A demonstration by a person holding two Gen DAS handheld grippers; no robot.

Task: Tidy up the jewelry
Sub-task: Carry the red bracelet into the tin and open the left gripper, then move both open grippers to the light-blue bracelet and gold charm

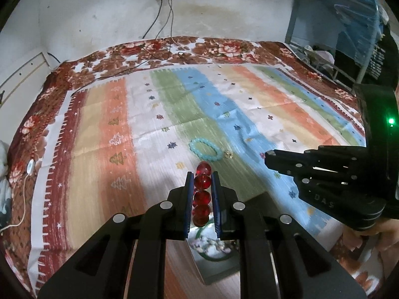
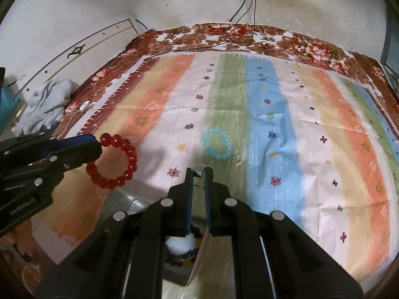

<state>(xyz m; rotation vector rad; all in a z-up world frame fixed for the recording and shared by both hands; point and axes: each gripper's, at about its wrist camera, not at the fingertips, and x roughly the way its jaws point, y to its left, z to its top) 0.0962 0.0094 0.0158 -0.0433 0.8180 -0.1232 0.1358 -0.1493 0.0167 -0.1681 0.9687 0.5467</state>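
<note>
My left gripper is shut on a red bead bracelet and holds it above the cloth; the bracelet hangs as a ring in the right wrist view. My right gripper is shut on the edge of the jewelry box lid and holds it up. The open box lies under both grippers with bead jewelry inside, also seen in the left wrist view. A turquoise bead bracelet lies on the green stripe ahead. A small gold piece lies right of it.
A striped cloth covers a floral bedspread. Cables run from a wall socket onto the bed's far edge. A grey cloth heap lies at the left. A blue rack stands at the right.
</note>
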